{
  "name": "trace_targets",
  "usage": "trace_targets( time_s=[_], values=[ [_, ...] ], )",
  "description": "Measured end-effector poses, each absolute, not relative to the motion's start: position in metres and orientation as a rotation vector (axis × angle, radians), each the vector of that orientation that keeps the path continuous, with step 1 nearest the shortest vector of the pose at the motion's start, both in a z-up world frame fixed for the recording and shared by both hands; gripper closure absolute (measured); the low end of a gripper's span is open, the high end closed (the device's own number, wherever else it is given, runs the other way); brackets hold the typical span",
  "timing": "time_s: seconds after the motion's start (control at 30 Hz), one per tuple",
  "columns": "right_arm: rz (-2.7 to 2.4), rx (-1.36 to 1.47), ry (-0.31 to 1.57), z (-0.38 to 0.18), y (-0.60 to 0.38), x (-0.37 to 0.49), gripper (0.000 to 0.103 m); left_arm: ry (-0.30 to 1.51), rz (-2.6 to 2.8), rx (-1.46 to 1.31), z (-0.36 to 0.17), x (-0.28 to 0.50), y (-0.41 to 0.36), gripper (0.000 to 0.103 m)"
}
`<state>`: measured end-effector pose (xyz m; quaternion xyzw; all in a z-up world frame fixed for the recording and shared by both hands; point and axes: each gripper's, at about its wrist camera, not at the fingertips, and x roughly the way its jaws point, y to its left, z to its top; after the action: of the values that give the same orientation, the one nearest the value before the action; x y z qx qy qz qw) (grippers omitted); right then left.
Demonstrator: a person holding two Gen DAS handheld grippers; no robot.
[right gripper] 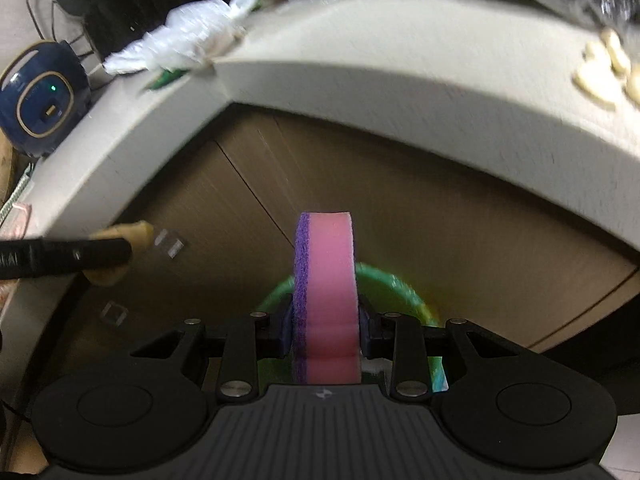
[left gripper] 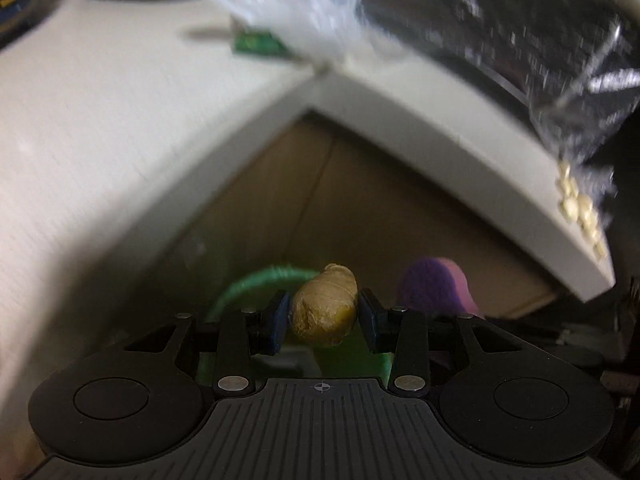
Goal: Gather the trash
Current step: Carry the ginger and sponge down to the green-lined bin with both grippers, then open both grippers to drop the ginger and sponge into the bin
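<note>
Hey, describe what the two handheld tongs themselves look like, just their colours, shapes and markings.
The left tongs and right tongs look alike: a black ribbed body with a small crosshair mark at its front edge, round black housings on either side, black linkage bars with silver pivot pins, and dark blue pads on the fingers. No cables or sleeves show.

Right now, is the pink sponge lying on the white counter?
No. The right tongs hold the pink sponge upright between their pads, off the counter and above a green-rimmed bin.
</note>
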<state>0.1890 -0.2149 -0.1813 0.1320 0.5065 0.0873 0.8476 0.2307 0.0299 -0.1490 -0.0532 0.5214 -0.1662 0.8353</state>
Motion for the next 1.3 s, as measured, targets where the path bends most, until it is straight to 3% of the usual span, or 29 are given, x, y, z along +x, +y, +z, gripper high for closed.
trace_targets(
  time_s=[0.47, 0.57, 0.73, 1.3],
  values=[
    [-0.001, 0.369, 1.106, -0.236, -0.259, 0.179, 0.073, 1.521, -0.254, -0.025, -0.351, 0.238, 0.010, 0.061],
    [-0.050, 0.398, 1.128, -0.253, -0.267, 0.171, 0.073, 1.523, -0.311, 0.066, -0.374, 0.241, -0.008, 0.061],
    [-0.077, 0.400, 1.180, -0.274, -0.264, 0.158, 0.073, 1.596, -0.330, -0.034, -0.411, 0.250, -0.020, 0.060],
    [0.016, 0.465, 1.365, -0.331, -0.229, 0.188, 0.073, 1.469, -0.286, -0.207, -0.370, 0.230, 0.031, 0.061]
  ],
)
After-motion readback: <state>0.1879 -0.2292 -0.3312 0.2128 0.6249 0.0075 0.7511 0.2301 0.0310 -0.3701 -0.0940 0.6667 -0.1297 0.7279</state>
